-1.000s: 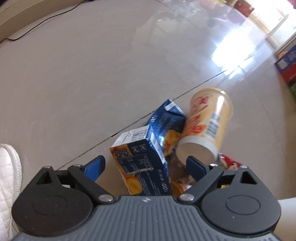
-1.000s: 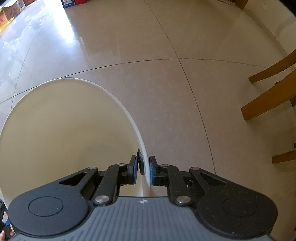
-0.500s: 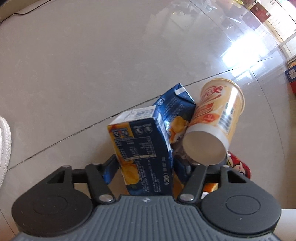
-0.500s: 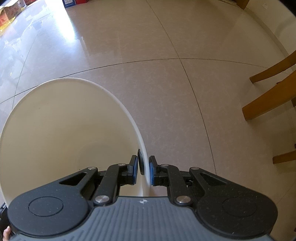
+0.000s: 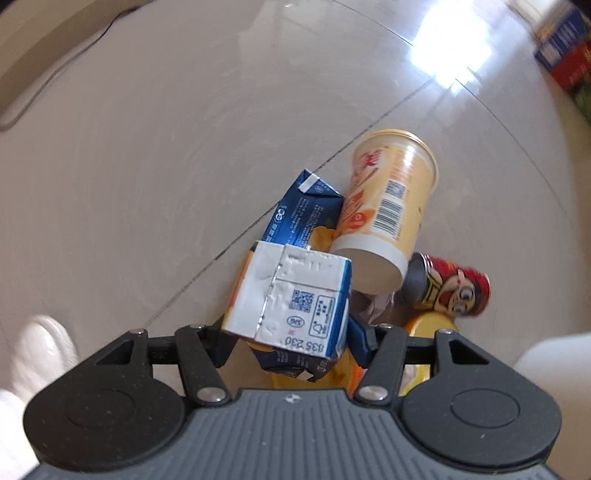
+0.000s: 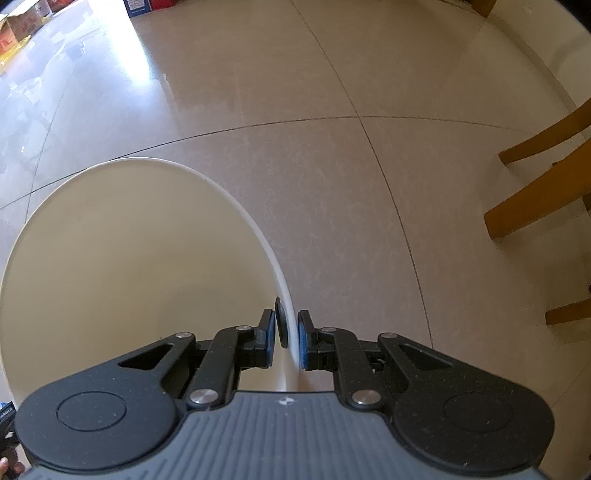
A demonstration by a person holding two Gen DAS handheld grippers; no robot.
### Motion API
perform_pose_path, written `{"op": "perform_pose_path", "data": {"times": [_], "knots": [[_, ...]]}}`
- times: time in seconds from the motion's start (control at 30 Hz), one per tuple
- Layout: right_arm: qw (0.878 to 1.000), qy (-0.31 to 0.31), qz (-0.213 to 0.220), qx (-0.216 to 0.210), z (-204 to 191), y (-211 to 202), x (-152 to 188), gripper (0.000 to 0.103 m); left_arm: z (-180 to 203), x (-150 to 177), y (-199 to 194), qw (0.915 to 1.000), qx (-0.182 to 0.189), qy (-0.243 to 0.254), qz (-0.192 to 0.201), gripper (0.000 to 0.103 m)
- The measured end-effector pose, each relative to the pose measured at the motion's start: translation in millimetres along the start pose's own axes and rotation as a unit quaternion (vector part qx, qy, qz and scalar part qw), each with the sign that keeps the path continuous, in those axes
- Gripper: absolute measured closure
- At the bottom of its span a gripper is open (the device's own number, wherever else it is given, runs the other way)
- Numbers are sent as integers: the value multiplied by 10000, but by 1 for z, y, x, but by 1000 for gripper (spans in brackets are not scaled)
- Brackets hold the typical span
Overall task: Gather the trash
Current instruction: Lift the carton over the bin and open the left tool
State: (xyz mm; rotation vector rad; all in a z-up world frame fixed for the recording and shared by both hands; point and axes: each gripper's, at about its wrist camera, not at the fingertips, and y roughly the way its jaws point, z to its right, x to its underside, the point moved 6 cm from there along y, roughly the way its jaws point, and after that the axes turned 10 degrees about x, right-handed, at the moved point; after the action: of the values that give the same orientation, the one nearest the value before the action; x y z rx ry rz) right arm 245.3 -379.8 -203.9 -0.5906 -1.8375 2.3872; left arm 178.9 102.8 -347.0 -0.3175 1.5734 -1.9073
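Observation:
A blue and white juice carton (image 5: 291,302) hangs tilted above the floor, its white end turned toward the camera. My left gripper (image 5: 291,341) grips it and its jaws are still closing on it. Below it on the tiles lie a second blue carton (image 5: 299,214), a yellow cup (image 5: 388,199) on its side, a red cartoon can (image 5: 450,288) and an orange wrapper (image 5: 432,325). My right gripper (image 6: 286,339) is shut on the rim of a white bin (image 6: 255,225), whose inside looks bare.
A white shoe (image 5: 40,347) shows at the left edge, and the bin's corner (image 5: 554,354) at the lower right. A cable (image 5: 55,81) runs along the far wall. Wooden chair legs (image 6: 535,206) stand right of the bin. Boxes (image 6: 140,5) sit far off.
The left jaws closed on the juice carton and raised it off the pile, tipping its white end toward the camera. The right gripper and the bin stayed put.

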Motion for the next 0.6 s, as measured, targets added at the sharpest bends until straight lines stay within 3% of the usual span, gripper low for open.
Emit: {"op": "perform_pose_path", "data": {"times": [0.13,0.3,0.43,0.6], "knots": [[10000,1,-29,-49,1,-1,0,88,11,-3,-25,9990,-9,404,-184,44],[9995,148,-152,-226,8,2,-3,88,42,-10,-67,9904,-38,1356,-273,44],[9993,175,-174,-288,13,5,-4,92,75,-16,-105,9780,146,2048,-376,44],[9995,101,-129,-263,13,7,-6,92,127,-17,-144,9559,600,2832,-489,44]]}}
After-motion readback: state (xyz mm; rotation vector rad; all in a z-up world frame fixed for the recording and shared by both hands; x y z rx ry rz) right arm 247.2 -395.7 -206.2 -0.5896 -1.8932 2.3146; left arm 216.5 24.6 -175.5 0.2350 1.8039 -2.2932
